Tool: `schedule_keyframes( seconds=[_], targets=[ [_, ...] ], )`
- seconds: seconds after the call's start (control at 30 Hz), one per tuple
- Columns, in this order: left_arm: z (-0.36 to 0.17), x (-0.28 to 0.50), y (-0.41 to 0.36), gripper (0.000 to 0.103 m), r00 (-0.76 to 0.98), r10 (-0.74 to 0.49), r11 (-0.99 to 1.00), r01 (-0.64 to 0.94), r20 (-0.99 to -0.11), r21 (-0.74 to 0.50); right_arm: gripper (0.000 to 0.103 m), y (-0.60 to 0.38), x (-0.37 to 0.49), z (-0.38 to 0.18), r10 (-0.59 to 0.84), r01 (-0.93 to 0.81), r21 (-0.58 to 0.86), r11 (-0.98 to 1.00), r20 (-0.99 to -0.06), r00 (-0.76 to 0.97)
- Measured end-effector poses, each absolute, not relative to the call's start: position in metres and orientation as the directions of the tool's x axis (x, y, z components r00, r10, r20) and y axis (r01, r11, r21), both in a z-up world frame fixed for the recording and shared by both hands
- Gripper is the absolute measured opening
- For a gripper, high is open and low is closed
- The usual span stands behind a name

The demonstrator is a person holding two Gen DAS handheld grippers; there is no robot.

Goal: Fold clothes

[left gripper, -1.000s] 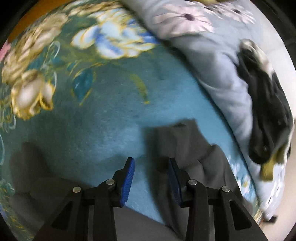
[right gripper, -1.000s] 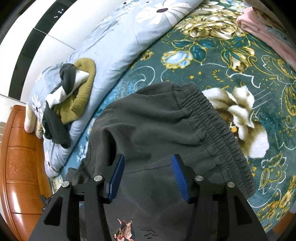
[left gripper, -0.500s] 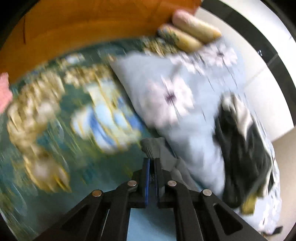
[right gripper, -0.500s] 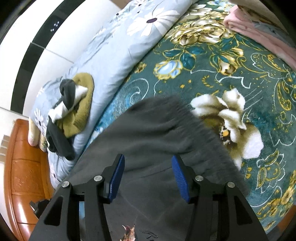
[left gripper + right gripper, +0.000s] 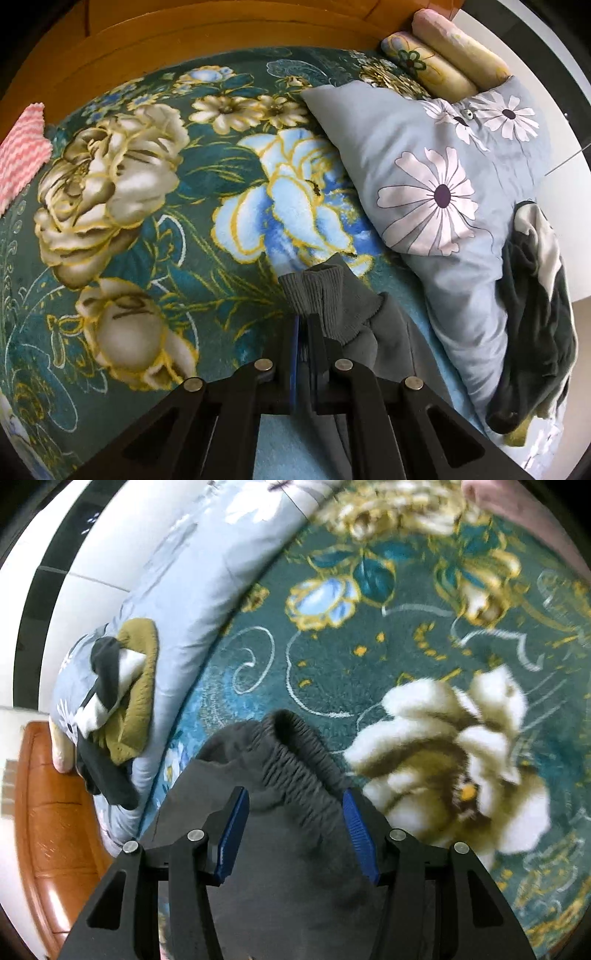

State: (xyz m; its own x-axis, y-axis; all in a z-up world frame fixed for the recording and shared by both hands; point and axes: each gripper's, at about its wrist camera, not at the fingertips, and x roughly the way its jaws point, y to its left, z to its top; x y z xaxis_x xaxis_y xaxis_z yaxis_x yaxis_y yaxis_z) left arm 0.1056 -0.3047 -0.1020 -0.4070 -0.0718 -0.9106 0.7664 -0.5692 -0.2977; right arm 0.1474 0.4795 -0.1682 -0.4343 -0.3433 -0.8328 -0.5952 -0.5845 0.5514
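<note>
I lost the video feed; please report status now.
Left claw shut on dark grey sweatpants ribbed cuff. Right claw open over the elastic waistband. Nothing in the way.

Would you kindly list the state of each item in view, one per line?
left gripper: jaws shut on the grey garment's ribbed cuff.
right gripper: jaws open, astride the elastic waistband.
grey garment: partly lifted, lying on the floral blanket.
clothes pile: crumpled, unfolded, on the pillow.
</note>
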Motion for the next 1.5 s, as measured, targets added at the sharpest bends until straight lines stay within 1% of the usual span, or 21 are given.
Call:
schedule_keyframes(
  seconds=[0.07,0.27,0.37,0.43,0.5,0.63,0.67,0.7,0.73,0.83,0.97,1.03,1.07,1.17,1.27,1.3,1.33,1.37,1.4,1.43,1.5],
  targets=[
    [-0.094,0.100,-0.294,0.005,-0.397,-0.091,-0.588,0.761,-0.913,-0.273,0.055,0.485,0.142,-0.177,-0.360,-0.608,0.567,-0.556,-0.824,-0.438],
    [-0.088,0.089,-0.280,0.005,-0.386,-0.120,-0.612,0.754,-0.915,-0.237,0.054,0.496,0.114,-0.187,-0.496,-0.519,0.701,-0.490,-0.713,-0.496],
    [-0.083,0.084,-0.274,0.005,-0.380,-0.132,-0.621,0.751,-0.915,-0.223,0.053,0.493,0.096,-0.193,-0.565,-0.463,0.716,-0.522,-0.698,-0.440],
    [-0.081,0.082,-0.270,0.005,-0.377,-0.139,-0.627,0.749,-0.916,-0.213,0.049,0.494,0.093,-0.198,-0.588,-0.465,0.729,-0.502,-0.682,-0.434],
    [-0.078,0.079,-0.267,0.005,-0.374,-0.147,-0.633,0.747,-0.916,-0.203,0.049,0.496,0.089,-0.204,-0.609,-0.469,0.741,-0.481,-0.667,-0.429],
    [-0.072,0.073,-0.259,0.005,-0.367,-0.163,-0.644,0.742,-0.916,-0.183,0.049,0.497,0.089,-0.221,-0.578,-0.556,0.717,-0.421,-0.684,-0.445],
    [-0.071,0.071,-0.257,0.005,-0.366,-0.167,-0.647,0.741,-0.916,-0.178,0.048,0.494,0.088,-0.217,-0.568,-0.552,0.711,-0.436,-0.693,-0.444],
    [-0.070,0.070,-0.255,0.005,-0.364,-0.171,-0.650,0.740,-0.916,-0.173,0.032,0.491,0.086,-0.213,-0.561,-0.541,0.706,-0.456,-0.700,-0.441],
    [-0.069,0.070,-0.255,0.005,-0.371,-0.169,-0.648,0.740,-0.913,-0.181,0.022,0.489,0.084,-0.208,-0.554,-0.532,0.703,-0.472,-0.706,-0.442],
    [-0.057,0.075,-0.258,0.005,-0.446,-0.139,-0.643,0.720,-0.884,-0.262,0.018,0.485,0.078,-0.185,-0.521,-0.497,0.703,-0.509,-0.711,-0.472],
    [-0.033,0.077,-0.262,0.005,-0.550,-0.108,-0.660,0.663,-0.828,-0.354,0.017,0.498,0.069,-0.139,-0.475,-0.429,0.754,-0.497,-0.650,-0.593],
    [-0.031,0.073,-0.265,0.005,-0.548,-0.122,-0.673,0.658,-0.828,-0.337,0.017,0.503,0.059,-0.118,-0.442,-0.408,0.760,-0.507,-0.635,-0.633],
    [-0.037,0.071,-0.267,0.005,-0.533,-0.124,-0.666,0.670,-0.837,-0.328,0.017,0.500,0.053,-0.118,-0.435,-0.415,0.745,-0.522,-0.651,-0.622],
    [-0.062,0.065,-0.273,0.005,-0.475,-0.111,-0.634,0.711,-0.873,-0.306,0.018,0.491,0.034,-0.117,-0.413,-0.434,0.700,-0.568,-0.698,-0.585],
    [-0.087,0.064,-0.275,0.007,-0.420,-0.060,-0.615,0.730,-0.905,-0.298,0.028,0.480,0.030,-0.122,-0.406,-0.436,0.648,-0.625,-0.746,-0.528],
    [-0.093,0.065,-0.275,0.007,-0.406,-0.043,-0.614,0.732,-0.913,-0.296,0.035,0.480,0.033,-0.120,-0.400,-0.431,0.642,-0.634,-0.750,-0.527],
    [-0.093,0.067,-0.275,0.007,-0.414,-0.030,-0.620,0.721,-0.910,-0.308,0.052,0.481,0.039,-0.116,-0.393,-0.421,0.640,-0.643,-0.747,-0.536],
    [-0.093,0.070,-0.275,0.008,-0.426,-0.018,-0.628,0.709,-0.904,-0.322,0.058,0.482,0.044,-0.111,-0.386,-0.412,0.638,-0.651,-0.745,-0.544],
    [-0.092,0.073,-0.277,0.012,-0.433,0.001,-0.633,0.698,-0.902,-0.335,0.059,0.485,0.050,-0.107,-0.378,-0.407,0.631,-0.660,-0.748,-0.546],
    [-0.090,0.077,-0.280,0.020,-0.438,0.020,-0.636,0.688,-0.899,-0.349,0.059,0.488,0.056,-0.102,-0.370,-0.403,0.624,-0.670,-0.750,-0.548],
    [-0.082,0.093,-0.293,0.024,-0.453,0.039,-0.618,0.689,-0.891,-0.378,0.059,0.494,0.068,-0.092,-0.354,-0.395,0.610,-0.687,-0.755,-0.552]
  ],
)
